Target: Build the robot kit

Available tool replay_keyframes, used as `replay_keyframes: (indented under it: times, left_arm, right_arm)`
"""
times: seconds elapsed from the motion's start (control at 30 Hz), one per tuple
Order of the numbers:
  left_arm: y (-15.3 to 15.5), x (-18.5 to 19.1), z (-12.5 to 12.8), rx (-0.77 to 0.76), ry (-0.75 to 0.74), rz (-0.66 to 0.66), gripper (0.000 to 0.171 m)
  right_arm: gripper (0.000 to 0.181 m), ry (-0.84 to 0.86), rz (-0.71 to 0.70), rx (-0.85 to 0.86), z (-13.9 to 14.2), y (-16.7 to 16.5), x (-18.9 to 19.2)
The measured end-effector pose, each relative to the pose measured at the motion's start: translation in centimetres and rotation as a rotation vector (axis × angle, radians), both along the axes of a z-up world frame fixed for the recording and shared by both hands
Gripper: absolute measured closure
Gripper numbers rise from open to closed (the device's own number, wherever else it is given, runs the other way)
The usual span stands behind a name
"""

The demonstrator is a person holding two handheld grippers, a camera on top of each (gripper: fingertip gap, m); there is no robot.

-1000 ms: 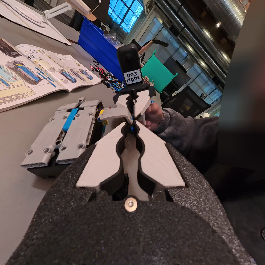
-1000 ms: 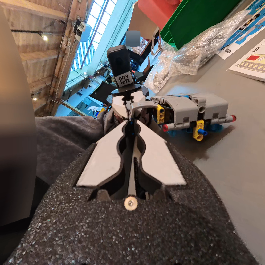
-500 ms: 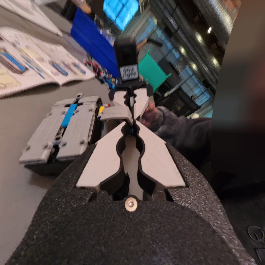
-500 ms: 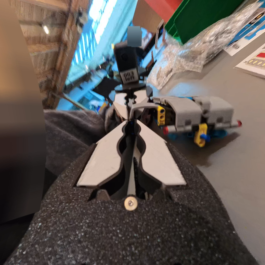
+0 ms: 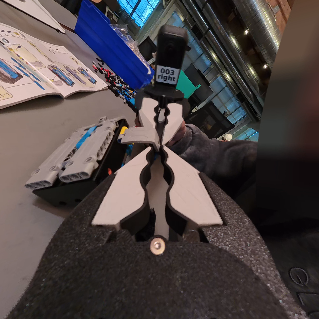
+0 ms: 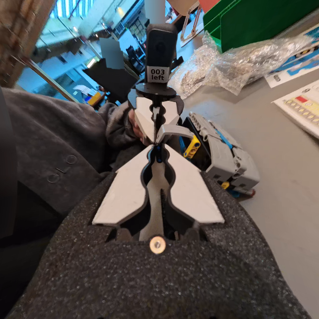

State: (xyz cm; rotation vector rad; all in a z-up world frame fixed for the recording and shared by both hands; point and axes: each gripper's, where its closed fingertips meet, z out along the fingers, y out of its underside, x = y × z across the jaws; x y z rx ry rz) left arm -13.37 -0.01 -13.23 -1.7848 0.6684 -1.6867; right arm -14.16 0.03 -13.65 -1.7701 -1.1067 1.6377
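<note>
A: Left gripper (image 5: 158,150) first: how wide?

B: Drawn in to a bare slit at the tips, nose to nose with the right gripper (image 6: 157,147). Seemingly clamped on a corner of the grey curved panel (image 5: 138,137), jutting sideways toward the table. Exact grip point buried where the four tips meet, so hard to swear to

A: And the right?

B: Likewise nearly closed, pinching a small blue pin (image 6: 158,154) just behind the tips, plain in the right wrist view. Only a blue sliver of it from the left wrist view

A: Pin seated in the panel, or apart?

B: Cannot tell; hidden by the fingertips

A: Anything else cut off or murky?

B: Plenty. Brick model (image 5: 69,164), grey over black with a blue strip, lying on the grey table (image 5: 25,138) just beside the grippers, one end partly behind the left gripper's foam. Open instruction booklet (image 5: 43,69) cropped by the left edge. Blue bin (image 5: 107,44) behind a scatter of small parts (image 5: 117,82), too tiny to sort. Crinkled plastic bags (image 6: 241,65) and a green bin (image 6: 259,22) blurred, the bin cut by the top edge. Hands mostly hidden behind the gripper bodies, only part of a hand (image 5: 177,133) and a grey sleeve (image 5: 215,155) showing
</note>
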Motion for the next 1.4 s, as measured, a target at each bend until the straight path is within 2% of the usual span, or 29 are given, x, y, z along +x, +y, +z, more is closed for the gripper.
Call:
replay_keyframes:
  times: [0.1, 0.3, 0.43, 0.53, 0.67, 0.73, 0.8, 0.93, 1.0, 1.07, 1.13, 1.27, 1.33, 1.4]
  left_arm:
    - [0.0, 0.0, 0.1, -0.005, -0.007, -0.001, 0.166]
    - [-0.1, 0.0, 0.0, 0.016, 0.001, -0.002, 0.166]
    - [-0.1, 0.0, 0.0, 0.003, -0.003, -0.007, 0.166]
    - [-0.1, -0.1, 0.2, -0.004, -0.015, -0.009, 0.166]
    - [-0.2, 0.0, 0.1, 0.009, -0.006, -0.013, 0.166]
    - [-0.4, 0.1, 0.1, 0.024, 0.001, -0.016, 0.166]
    - [-0.3, 0.1, 0.0, 0.021, 0.005, -0.014, 0.166]
    - [-0.2, 0.0, 0.0, 0.01, -0.001, -0.013, 0.166]
    - [-0.3, 0.1, 0.1, 0.016, -0.001, -0.015, 0.166]
    - [-0.3, 0.1, 0.0, 0.027, 0.005, -0.013, 0.166]
    - [-0.4, 0.2, 0.0, 0.034, 0.008, -0.015, 0.166]
    - [-0.5, 0.2, 0.0, 0.041, 0.014, -0.017, 0.166]
    - [-0.8, 0.3, 0.1, 0.042, 0.006, -0.034, 0.165]
    - [-0.9, 0.1, 0.6, 0.023, -0.034, -0.052, 0.166]
  right_arm:
    - [0.175, -0.013, -0.008, 0.088, 0.0, 0.1, 0.0]
    - [0.175, 0.03, 0.014, -0.117, 0.1, -0.1, 0.0]
    - [0.175, -0.019, -0.012, 0.159, 0.0, 0.0, 0.1]
    - [0.175, -0.031, -0.025, 0.264, 0.1, 0.0, 0.0]
    - [0.174, 0.011, 0.017, -0.068, 0.1, -0.2, 0.1]
    - [0.175, 0.02, 0.03, -0.139, 0.1, -0.4, 0.2]
    - [0.174, 0.007, 0.02, -0.087, 0.0, -0.3, 0.2]
    - [0.174, -0.008, -0.008, 0.127, 0.0, -0.2, 0.2]
    - [0.174, -0.006, 0.0, 0.077, 0.1, -0.2, 0.2]
    - [0.174, 0.005, 0.017, -0.088, 0.1, -0.3, 0.3]
    - [0.175, 0.012, 0.022, -0.166, 0.1, -0.4, 0.3]
    - [0.174, 0.0, 0.019, -0.196, 0.0, -0.5, 0.4]
    - [0.173, 0.001, 0.038, -0.15, 0.2, -0.7, 0.5]
    - [0.152, 0.005, 0.022, -0.056, 0.8, -0.2, 1.3]
